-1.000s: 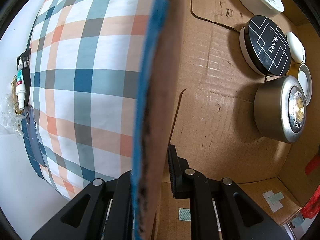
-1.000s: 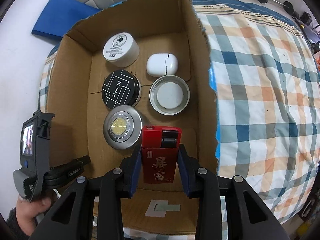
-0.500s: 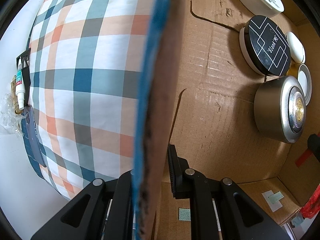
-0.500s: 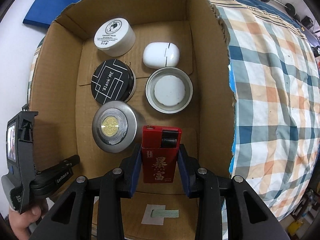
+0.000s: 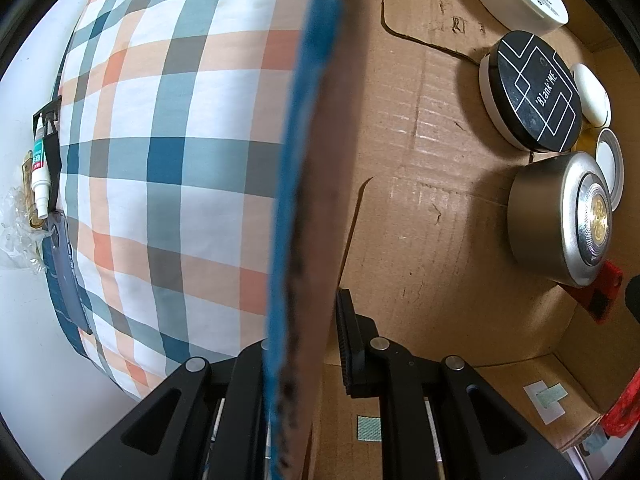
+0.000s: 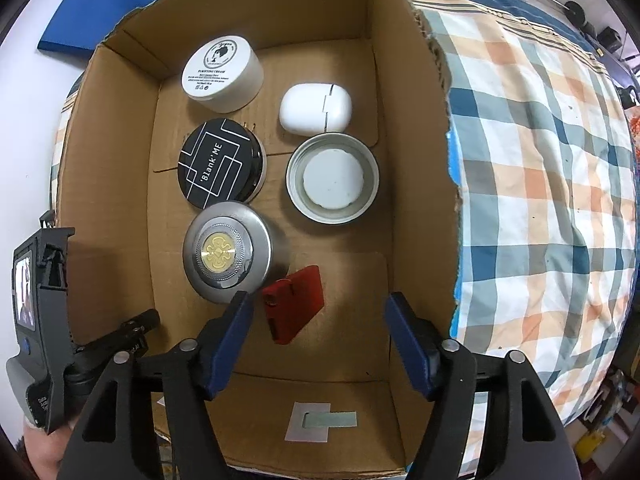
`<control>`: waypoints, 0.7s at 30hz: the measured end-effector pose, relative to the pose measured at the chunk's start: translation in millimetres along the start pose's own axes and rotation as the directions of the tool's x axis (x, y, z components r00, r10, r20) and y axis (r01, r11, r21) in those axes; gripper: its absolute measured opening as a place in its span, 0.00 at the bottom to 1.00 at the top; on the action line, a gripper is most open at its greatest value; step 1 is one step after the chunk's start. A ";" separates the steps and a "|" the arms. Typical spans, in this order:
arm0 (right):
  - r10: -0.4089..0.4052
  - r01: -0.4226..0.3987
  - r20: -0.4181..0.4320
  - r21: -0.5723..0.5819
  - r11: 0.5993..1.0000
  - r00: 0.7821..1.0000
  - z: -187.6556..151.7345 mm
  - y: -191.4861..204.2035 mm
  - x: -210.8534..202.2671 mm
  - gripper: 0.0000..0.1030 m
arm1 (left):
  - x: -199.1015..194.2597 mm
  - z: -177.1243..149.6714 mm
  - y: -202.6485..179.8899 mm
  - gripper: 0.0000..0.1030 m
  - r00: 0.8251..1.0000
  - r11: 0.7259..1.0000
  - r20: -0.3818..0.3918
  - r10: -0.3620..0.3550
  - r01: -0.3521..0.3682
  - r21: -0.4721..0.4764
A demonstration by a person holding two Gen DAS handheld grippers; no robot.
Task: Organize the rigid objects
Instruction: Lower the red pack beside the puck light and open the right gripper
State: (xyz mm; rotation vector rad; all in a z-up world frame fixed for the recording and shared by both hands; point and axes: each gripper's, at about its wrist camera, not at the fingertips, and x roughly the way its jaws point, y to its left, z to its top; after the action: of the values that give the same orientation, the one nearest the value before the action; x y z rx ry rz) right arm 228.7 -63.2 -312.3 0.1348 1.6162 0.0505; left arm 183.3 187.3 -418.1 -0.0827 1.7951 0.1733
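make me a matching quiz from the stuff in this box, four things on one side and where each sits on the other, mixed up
Places as the right wrist view shows them.

Things:
1. white cream jar
2. white earbud case
3. red box
4. open metal lid

Places:
A. lying between the open right gripper's fingers
B. top left of the cardboard box
C. right column, directly above the lid
D. right of the black Blank ME tin

Pairs: 1-B, 2-C, 3-A, 4-D

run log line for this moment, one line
left gripper: shut on box wall | right gripper: jaws just opened, empty | red box: on carton floor, beside silver tin
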 end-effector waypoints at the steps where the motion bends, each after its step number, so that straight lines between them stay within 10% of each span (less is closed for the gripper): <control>1: 0.008 -0.008 0.001 0.003 1.000 1.000 -0.2 -0.8 -1.3 0.71 | -0.6 0.7 0.4 0.10 1.000 1.000 0.000 0.000 0.000 0.000; 13: -0.029 0.032 0.063 -0.055 0.998 0.998 -9.8 11.6 -26.4 0.99 | -1.0 0.1 -1.0 0.10 1.000 1.000 0.005 0.002 -0.002 0.002; 21: -0.047 0.053 0.111 -0.054 0.997 0.993 -11.6 13.9 -46.2 0.99 | -6.1 -3.9 0.2 0.12 1.000 1.000 0.018 0.007 -0.007 0.003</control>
State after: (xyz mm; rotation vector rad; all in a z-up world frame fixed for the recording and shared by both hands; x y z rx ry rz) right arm 220.0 -54.2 -264.3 0.0516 1.5058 0.0496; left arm 181.0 186.6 -411.3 -0.0729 1.7778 0.1758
